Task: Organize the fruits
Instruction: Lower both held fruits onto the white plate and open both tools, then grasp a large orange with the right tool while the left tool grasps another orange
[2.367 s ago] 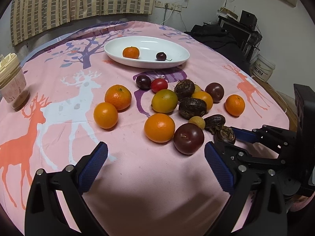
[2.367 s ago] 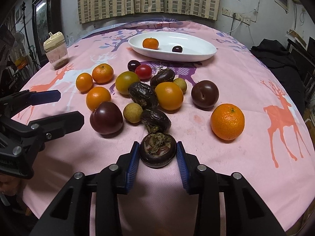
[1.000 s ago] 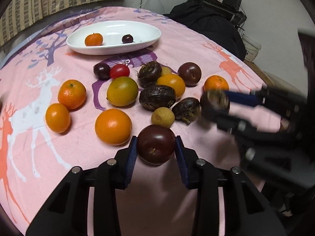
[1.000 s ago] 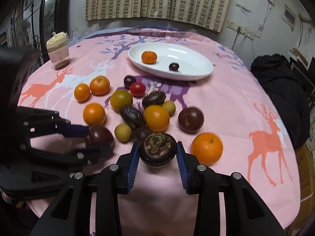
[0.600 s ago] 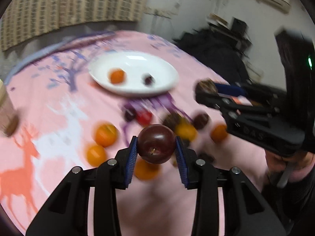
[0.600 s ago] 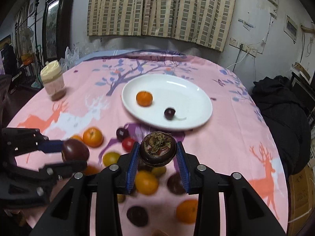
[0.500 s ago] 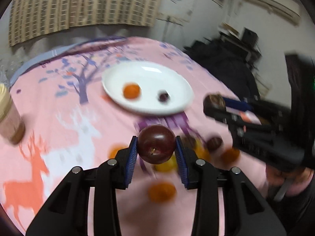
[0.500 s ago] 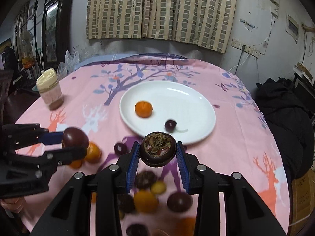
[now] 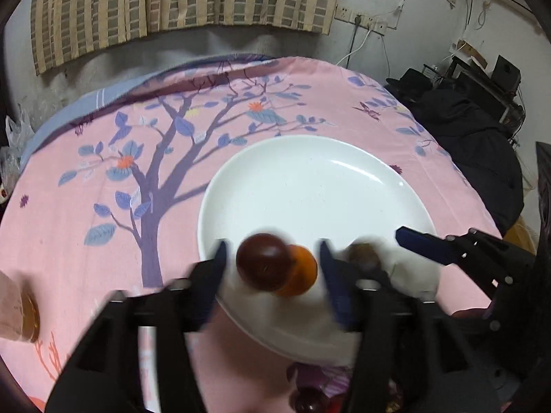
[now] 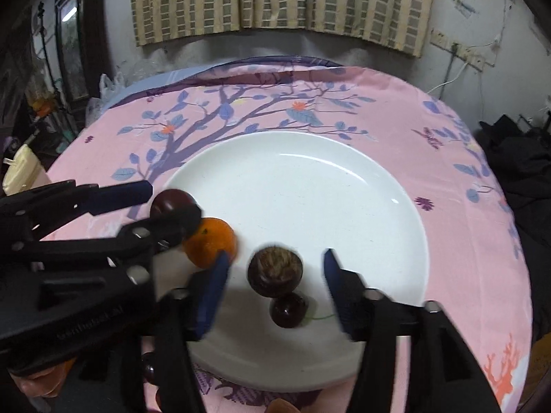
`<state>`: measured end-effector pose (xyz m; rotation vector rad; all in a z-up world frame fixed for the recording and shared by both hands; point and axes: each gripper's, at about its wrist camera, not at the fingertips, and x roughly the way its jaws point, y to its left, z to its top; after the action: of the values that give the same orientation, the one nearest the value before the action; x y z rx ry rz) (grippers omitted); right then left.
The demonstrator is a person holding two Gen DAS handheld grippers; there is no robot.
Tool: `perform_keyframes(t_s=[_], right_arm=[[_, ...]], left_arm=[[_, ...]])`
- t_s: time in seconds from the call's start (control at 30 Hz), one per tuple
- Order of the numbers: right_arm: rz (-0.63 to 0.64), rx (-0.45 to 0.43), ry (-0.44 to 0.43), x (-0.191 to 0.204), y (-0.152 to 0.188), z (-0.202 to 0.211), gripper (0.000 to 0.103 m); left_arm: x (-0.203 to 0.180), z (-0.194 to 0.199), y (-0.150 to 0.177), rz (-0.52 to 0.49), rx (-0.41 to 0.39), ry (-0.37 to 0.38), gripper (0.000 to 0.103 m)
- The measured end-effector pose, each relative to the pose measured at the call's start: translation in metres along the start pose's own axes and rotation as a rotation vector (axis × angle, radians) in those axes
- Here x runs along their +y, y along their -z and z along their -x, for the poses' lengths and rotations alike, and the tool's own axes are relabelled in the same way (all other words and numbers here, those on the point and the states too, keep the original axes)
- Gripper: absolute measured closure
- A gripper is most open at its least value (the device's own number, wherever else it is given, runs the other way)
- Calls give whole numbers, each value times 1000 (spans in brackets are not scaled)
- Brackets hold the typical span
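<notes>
Both grippers hang over the white plate (image 9: 310, 186), which also shows in the right wrist view (image 10: 310, 189). My left gripper (image 9: 272, 261) is open; a dark plum (image 9: 263, 261) sits loose between its fingers, beside a small orange (image 9: 301, 270). My right gripper (image 10: 273, 268) is open; a dark wrinkled passion fruit (image 10: 275, 270) sits free between its fingers, just above a cherry (image 10: 288, 309). The orange (image 10: 210, 246) and plum (image 10: 170, 201) show at left in the right wrist view. The passion fruit (image 9: 361, 256) shows blurred in the left wrist view.
The plate lies on a pink cloth with a tree print (image 9: 155, 158). A jar (image 9: 15, 306) stands at the left edge. Other fruits (image 9: 306, 402) lie on the cloth nearer me, mostly hidden. Dark bags (image 9: 465, 137) are off the table at right.
Both grippers moved forward over the plate and opened. The plum and the passion fruit, gripped half a second ago, are now loose between the spread fingers.
</notes>
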<state>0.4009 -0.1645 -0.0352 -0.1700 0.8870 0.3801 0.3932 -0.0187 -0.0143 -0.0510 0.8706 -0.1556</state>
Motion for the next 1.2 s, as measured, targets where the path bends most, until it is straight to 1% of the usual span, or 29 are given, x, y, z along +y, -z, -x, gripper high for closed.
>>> perform_keyframes(t_s=[0.07,0.13,0.17,0.3,0.33,0.4,0.5,0.57,0.67,0.77,0.83,0.9,0.97,1.07,1.13,1.2], right_arm=[[13,6,-69,-3,0,2,41],[20,3,-119,-4,-1,6,41],[23,1,-154,-4,1,9,41],[26,-27,-228,-9,16,34,40],[36,-30,-238,-9,22,41,39],[66,-42,-253,-11,39,59,39],[102,-45,-267,-15,71,84,39],[129,-40,-290,-19,96,103,39],[165,-25,-320,-25,130,124,39],[173,-5,-299,-33,160,136,39],[170,12,-288,-39,181,139,39],[154,21,-288,-43,193,139,39],[143,29,-285,-45,202,137,39],[146,37,-288,-42,206,132,40],[158,36,-255,-38,207,131,41],[154,37,-234,-38,204,128,46]], left_arm=[[-3,7,1,-16,-30,-11,34],[-3,12,1,-22,-38,-3,28],[-3,15,1,-23,-44,4,28],[-5,37,12,-24,-62,16,28],[-5,46,19,-23,-68,22,26],[-5,65,37,-20,-84,27,22],[-7,90,68,-39,-102,24,22],[-8,103,89,-43,-101,48,22],[-12,117,118,-69,-92,63,22],[-18,127,148,-82,-70,96,22],[-23,131,164,-102,-59,98,22],[-27,131,177,-113,-43,106,22],[-30,129,187,-115,-20,107,22],[-33,125,194,-106,2,91,23],[-34,125,195,-102,9,94,23],[-34,125,196,-106,8,81,23]])
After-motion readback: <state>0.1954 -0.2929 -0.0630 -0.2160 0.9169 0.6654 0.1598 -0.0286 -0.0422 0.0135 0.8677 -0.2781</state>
